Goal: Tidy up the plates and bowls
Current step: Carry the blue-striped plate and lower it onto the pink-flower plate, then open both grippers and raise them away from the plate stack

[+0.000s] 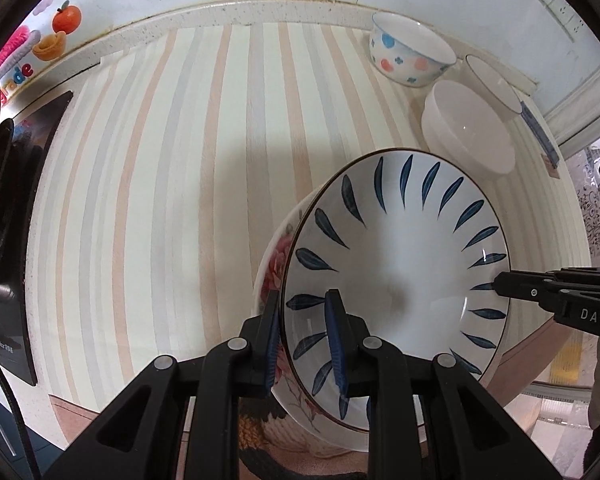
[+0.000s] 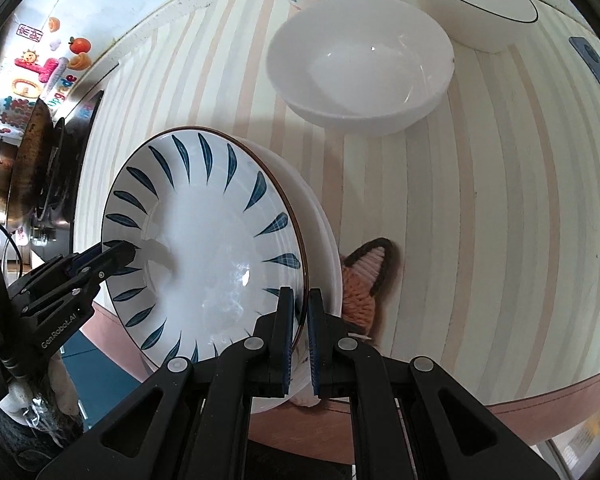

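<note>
Pinching the near rim of the blue-leaf plate at lower centre of the left view, my left tool has one finger over the leaf pattern and the other outside, against the rose-patterned plate stacked beneath. My right tool grips the same stack at lower centre of the right view, fingers pressed close on the rims. Under the stack, a knitted orange coaster peeks out on the striped table. Farther back, at upper right of the left view, a plain white bowl stands just beside a dark-rimmed white bowl and a bowl with blue and pink spots. Colourful stickers dot the wall at upper left.
</note>
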Motion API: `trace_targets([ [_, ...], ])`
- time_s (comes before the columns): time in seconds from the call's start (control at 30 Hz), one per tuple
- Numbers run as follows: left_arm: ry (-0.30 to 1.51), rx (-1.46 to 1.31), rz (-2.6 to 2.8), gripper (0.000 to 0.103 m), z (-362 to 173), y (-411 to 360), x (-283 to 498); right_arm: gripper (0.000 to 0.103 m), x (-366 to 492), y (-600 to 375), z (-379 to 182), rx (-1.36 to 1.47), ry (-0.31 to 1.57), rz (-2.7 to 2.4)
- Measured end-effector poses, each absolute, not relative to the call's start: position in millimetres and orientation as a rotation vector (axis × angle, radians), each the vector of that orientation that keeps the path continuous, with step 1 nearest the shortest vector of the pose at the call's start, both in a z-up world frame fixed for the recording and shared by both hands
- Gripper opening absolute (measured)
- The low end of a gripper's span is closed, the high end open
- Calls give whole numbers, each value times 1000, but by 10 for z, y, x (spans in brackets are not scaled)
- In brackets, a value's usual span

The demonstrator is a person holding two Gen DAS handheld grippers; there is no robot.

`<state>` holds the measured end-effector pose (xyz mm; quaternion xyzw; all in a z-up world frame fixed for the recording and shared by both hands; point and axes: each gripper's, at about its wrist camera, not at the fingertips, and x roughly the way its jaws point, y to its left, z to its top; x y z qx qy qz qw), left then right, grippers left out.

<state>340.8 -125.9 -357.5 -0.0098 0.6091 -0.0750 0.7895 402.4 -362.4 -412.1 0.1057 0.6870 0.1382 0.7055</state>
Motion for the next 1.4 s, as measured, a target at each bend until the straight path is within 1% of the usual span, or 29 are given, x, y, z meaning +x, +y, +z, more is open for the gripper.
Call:
trace_targets([
  [0.4, 1317, -17, -153, 19, -3659, -1294, 3417, 8, 4083, -3557, -4149, 232, 1541, 311],
  [0.47, 1317, -17, -155, 19, -3659, -1286, 3409, 11, 4086, -3583, -4157, 262, 1548, 310],
  [0.77, 1346, -65, -145, 20, -3681, -1267, 3394, 12, 4072, -3666, -4179, 348, 1557, 300],
  [0.9, 1342, -75, -123, 20, -3665, -1249, 3386, 14, 4060, -3721, -4162, 387, 1548, 299],
  [1.03, 1323, -76, -80, 20, -3576, -1223, 3346, 16, 4024, -3705, -4074, 365, 1521, 295],
  [1.13, 1282, -72, -49, 20, -3413, -1213, 3246, 22, 3937, -3651, -3941, 303, 1497, 289],
  [1.2, 1254, -58, -30, 20, -3289, -1221, 3167, 37, 3830, -3592, -3804, 254, 1475, 287],
  [1.3, 1199, -22, -14, 20, -3056, -1269, 3003, 46, 3655, -3538, -3577, 210, 1432, 284],
  [1.4, 1143, -5, -15, 24, -2797, -1290, 2807, 51, 3441, -3503, -3317, 185, 1384, 275],
])
